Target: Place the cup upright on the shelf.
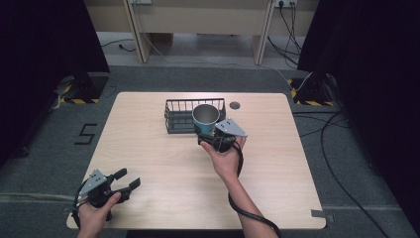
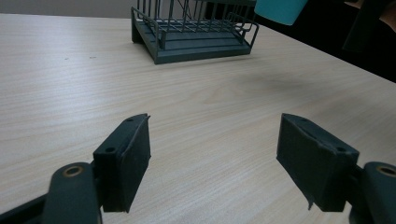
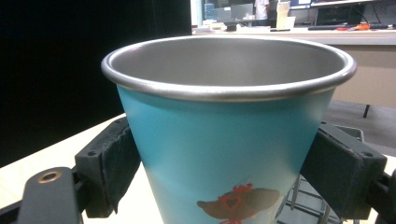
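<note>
- Clamped tight in the right gripper (image 3: 219, 172): one teal cup (image 3: 224, 140), steel rim, little red-brown print low on its side, jaws squeezing it from both sides below the rim
- Seen from the high view, same cup (image 1: 205, 117) held upright, off the surface, at the near right edge of the wire basket (image 1: 185, 115); hard to say whether partly above it or just in front
- Looks like the carry step, cup already picked up and on its way toward the basket, not set down yet
- Next move probably: bring it a bit farther forward over the basket, lower it straight so the bottom clears the wire rim, then let go once it sits on the basket floor
- Worth watching the near rim of the basket, easy to clip with the cup's base
- Left gripper (image 2: 215, 154) doing nothing, jaws spread wide with bare wood between them, parked low at the near left corner of the surface (image 1: 158, 163), well apart from the cup
- Basket in the left gripper view (image 2: 196, 32) looks empty inside, as far as can be told
- Count: one cup, one basket, two grippers, one small dark round spot (image 1: 235, 105) on the surface just right of the basket
</note>
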The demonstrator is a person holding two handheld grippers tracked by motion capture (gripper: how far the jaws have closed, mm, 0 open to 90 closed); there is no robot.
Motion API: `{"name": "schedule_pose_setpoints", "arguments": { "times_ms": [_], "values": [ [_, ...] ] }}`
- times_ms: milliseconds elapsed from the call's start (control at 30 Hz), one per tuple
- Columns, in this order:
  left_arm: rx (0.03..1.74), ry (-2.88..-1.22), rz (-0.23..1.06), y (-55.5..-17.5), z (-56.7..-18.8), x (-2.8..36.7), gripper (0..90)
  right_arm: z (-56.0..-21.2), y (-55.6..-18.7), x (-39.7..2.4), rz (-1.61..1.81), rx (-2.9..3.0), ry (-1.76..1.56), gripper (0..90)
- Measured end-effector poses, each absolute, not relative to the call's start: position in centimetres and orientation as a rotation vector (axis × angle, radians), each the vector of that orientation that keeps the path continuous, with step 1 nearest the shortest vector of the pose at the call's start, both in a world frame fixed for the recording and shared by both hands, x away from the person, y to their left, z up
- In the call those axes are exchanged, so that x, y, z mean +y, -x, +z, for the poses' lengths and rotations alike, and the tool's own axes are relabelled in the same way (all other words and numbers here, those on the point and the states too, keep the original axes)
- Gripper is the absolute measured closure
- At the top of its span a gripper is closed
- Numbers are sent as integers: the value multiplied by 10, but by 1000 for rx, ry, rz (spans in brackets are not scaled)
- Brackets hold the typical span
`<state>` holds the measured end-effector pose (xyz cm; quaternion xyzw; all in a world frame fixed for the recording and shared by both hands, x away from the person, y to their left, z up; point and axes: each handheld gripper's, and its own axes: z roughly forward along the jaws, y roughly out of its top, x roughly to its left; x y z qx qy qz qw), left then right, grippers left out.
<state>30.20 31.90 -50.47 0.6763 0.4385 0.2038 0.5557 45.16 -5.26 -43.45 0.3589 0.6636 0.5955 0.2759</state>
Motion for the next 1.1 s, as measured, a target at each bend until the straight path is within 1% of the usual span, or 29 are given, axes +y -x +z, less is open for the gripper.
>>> {"name": "schedule_pose_setpoints", "arguments": {
  "times_ms": [1100],
  "values": [
    [1040,-1590,477,-302,-505,319,256,-420,-484,-40,1589,1777,-985,172]
  ]
}}
